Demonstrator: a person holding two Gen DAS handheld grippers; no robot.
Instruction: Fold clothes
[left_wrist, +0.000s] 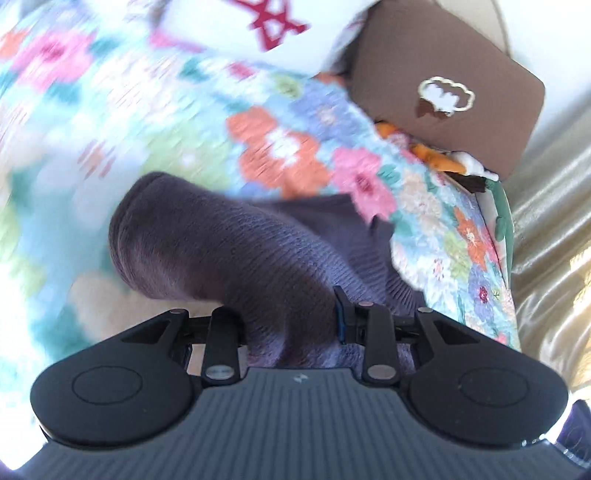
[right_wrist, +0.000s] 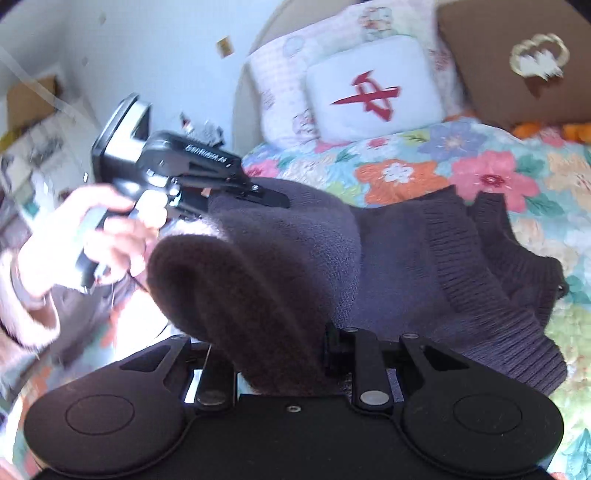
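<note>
Purple knit sweater (right_wrist: 399, 258) lies on a floral quilt (right_wrist: 491, 173), one edge lifted. Both grippers clamp that bunched edge: the left gripper (left_wrist: 288, 317) and the right gripper (right_wrist: 273, 354), jaws narrow on fabric.

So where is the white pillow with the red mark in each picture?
Left wrist view: the pillow is at the top edge, left of centre, cut off by the frame.
Right wrist view: the pillow sits in the upper middle, whole.
Shared landmark: the brown cushion lies to its right in both.
</note>
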